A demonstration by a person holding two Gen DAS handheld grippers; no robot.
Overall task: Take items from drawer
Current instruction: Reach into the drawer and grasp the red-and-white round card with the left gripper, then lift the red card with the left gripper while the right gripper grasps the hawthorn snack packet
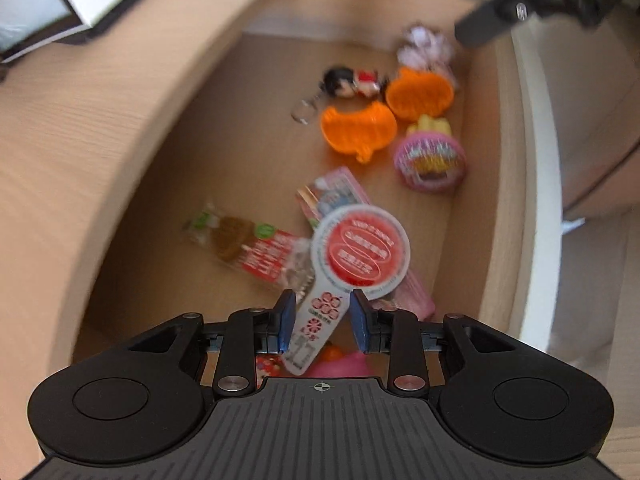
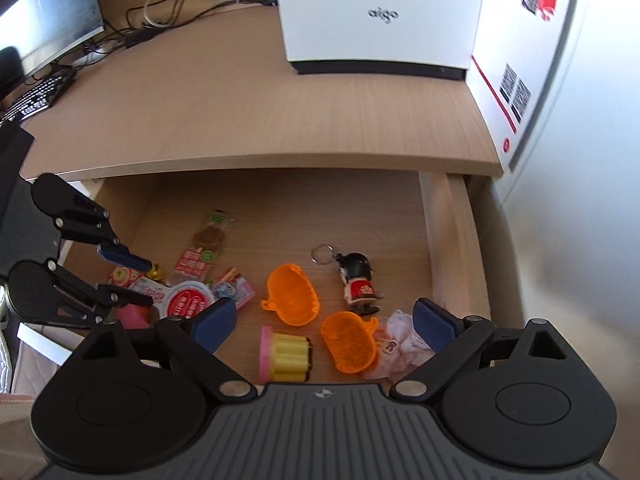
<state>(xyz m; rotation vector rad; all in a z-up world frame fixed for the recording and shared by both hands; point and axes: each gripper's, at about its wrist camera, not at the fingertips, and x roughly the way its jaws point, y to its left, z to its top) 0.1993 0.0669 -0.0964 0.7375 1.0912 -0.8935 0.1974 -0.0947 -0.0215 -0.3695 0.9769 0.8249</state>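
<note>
Bright, even daylight throughout, soft shadows only. Heavily smeared with motion blur in the left wrist view, toys in the drawer point(image 1: 256, 160) unreadable. Sharper from the right wrist, though strongly bowed at the edges, surface point(image 2: 320, 120) front curved; pale glare top right.

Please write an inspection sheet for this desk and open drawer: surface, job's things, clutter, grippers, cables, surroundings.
Surface: wooden desk top, bare in the middle; open drawer below it.
Job's things: in the drawer, two orange pumpkin-shaped shells, a doll keychain, a pink and yellow toy, snack packets, a round red-and-white fan.
Clutter: white aigo box at the back of the desk.
Grippers: left hand-held gripper straddles the fan's handle, contact unclear; right hand-held gripper open, empty, above the drawer.
Cables: tangle at the rear of the desk.
Surroundings: monitor and keyboard on the left.
</note>
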